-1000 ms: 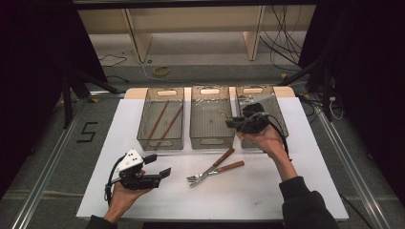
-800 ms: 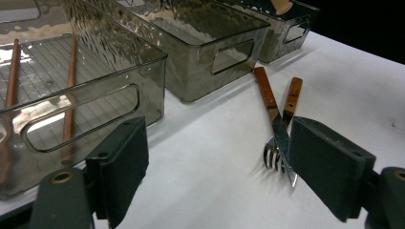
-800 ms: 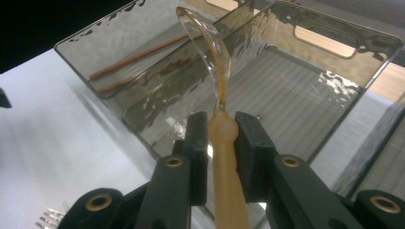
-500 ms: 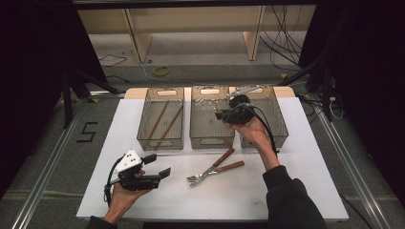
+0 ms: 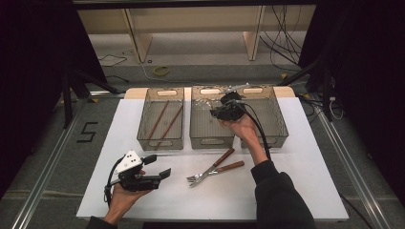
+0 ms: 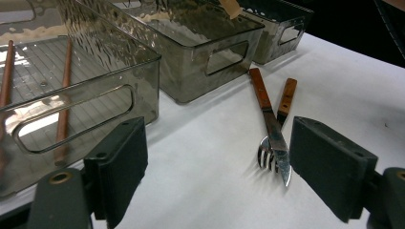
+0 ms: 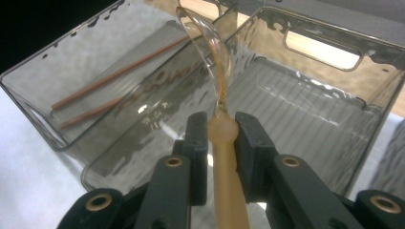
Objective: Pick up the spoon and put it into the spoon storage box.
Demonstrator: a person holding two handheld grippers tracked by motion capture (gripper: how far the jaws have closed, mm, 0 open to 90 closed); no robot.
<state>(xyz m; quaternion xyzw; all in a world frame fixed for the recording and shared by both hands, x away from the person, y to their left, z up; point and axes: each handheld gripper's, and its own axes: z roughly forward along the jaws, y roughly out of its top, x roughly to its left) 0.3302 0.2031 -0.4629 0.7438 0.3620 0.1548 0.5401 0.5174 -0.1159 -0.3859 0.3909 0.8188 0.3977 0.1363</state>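
My right gripper (image 5: 225, 106) (image 7: 222, 128) is shut on a spoon's beige handle (image 7: 228, 186); its shiny bowl (image 7: 209, 50) points away, above the middle clear bin (image 5: 210, 141) (image 7: 329, 143). In the high view the spoon (image 5: 237, 88) sticks out over that bin's far rim. A fork (image 5: 198, 177) (image 6: 286, 95) and a knife (image 5: 220, 158) (image 6: 267, 114), both wooden-handled, lie crossed on the white table. My left gripper (image 5: 159, 166) (image 6: 217, 157) stands open near the front left, its jaws aimed at the fork and knife from a short way off.
Three clear bins stand in a row at the back. The left bin (image 5: 160, 143) (image 6: 114, 52) holds two brown chopsticks (image 5: 163, 120) (image 6: 64, 95) (image 7: 114, 74). The right bin (image 5: 278, 128) is partly behind my right hand. Bare white table (image 5: 296, 181) surrounds the cutlery.
My right gripper has carried the spoon leftward, from over the right bin to over the middle bin. The left gripper has stayed put.
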